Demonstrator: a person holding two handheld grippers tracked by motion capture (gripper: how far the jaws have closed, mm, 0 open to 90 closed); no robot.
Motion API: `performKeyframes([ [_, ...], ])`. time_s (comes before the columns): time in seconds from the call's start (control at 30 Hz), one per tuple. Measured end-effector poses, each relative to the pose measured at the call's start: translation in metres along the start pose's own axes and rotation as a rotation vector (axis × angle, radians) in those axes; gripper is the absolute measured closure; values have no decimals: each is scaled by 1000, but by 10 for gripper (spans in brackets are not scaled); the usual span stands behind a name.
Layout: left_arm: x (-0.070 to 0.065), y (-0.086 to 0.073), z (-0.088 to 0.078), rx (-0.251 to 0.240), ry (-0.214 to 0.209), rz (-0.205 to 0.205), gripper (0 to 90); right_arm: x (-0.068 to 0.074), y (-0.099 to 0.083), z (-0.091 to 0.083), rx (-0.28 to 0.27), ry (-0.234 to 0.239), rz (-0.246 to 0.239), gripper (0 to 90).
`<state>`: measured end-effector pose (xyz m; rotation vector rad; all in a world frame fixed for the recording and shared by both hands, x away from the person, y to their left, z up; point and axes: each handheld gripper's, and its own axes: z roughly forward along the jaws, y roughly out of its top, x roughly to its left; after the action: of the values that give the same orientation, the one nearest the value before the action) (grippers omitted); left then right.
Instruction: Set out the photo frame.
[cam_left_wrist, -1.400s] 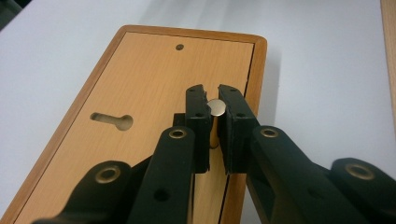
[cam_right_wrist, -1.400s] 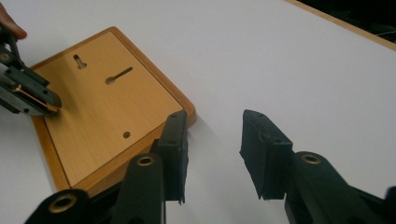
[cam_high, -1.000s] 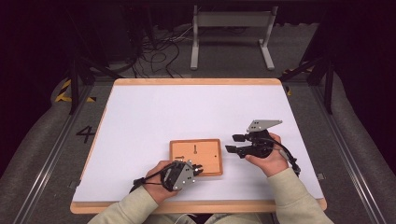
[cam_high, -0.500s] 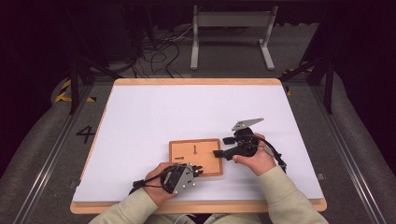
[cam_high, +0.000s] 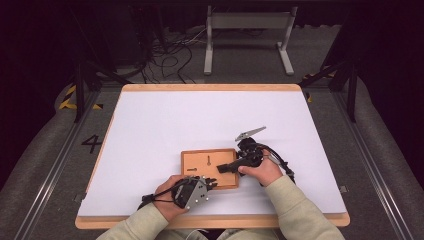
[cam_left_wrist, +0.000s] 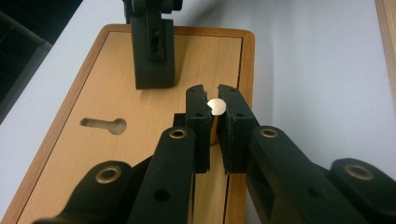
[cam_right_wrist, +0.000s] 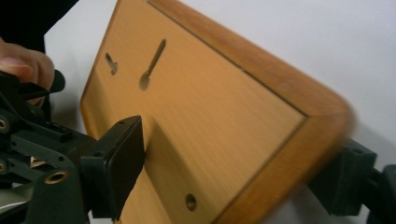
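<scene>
Work in hand: a small peg is being fitted into a wooden board (cam_high: 209, 168) with cut-out slots; judged mid-way, the peg not yet seated.
Done so far: the peg (cam_left_wrist: 215, 106) is gripped and has been brought over the near right part of the board.
Left to do: by judgement, the peg is to be lined up with its recess and released; a keyhole-shaped slot (cam_left_wrist: 103, 125) and a spoon-shaped slot (cam_right_wrist: 152, 64) are seen empty.
Board, place: flat on the white tabletop (cam_high: 165, 120), near the middle of its near edge, between the two hands.
Board, look: pale wood face, darker raised rim, rounded corners; a small round hole (cam_right_wrist: 190, 201) by one corner.
Left hand-held gripper (cam_left_wrist: 214, 100): jaws drawn together, clamped on the peg, whose pale round end shows between the tips.
Right hand-held gripper (cam_high: 222, 170): jaws wide apart and just opened further; the board's right corner lies between them, the pads not seen pressing it.
Peg, look: small, light-coloured; its length is hidden by the jaws.
</scene>
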<state>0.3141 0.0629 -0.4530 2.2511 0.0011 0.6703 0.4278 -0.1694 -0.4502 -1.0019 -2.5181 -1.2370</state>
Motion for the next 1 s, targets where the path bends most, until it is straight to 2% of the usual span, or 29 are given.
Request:
performKeyframes([
  [0.13,3,0,0,-1,-21,-22,835,-1,0,2,9,19,4,218],
  [0.17,5,0,-1,0,-43,-51,834,-1,0,2,10,24,7,226],
  [0.27,11,-1,-4,-1,-92,-104,826,-1,0,0,14,31,4,241],
  [0.53,28,-6,-30,-98,-173,-264,680,3,1,-4,8,20,-26,261],
  [0.6,33,-7,-37,-119,-171,-292,687,4,1,-6,7,14,-40,271],
  [0.63,33,-7,-37,-119,-171,-292,681,4,1,-6,7,14,-40,271],
  [0.73,42,-12,-47,-152,-170,-359,675,6,1,-8,4,12,-47,283],
  [0.83,52,-21,-55,-155,-137,-419,672,8,1,-9,4,6,-59,288],
  [0.87,52,-21,-55,-155,-137,-419,670,8,1,-10,3,4,-65,293],
  [1.0,61,-32,-63,-154,-83,-462,653,11,1,-13,0,2,-91,312],
])
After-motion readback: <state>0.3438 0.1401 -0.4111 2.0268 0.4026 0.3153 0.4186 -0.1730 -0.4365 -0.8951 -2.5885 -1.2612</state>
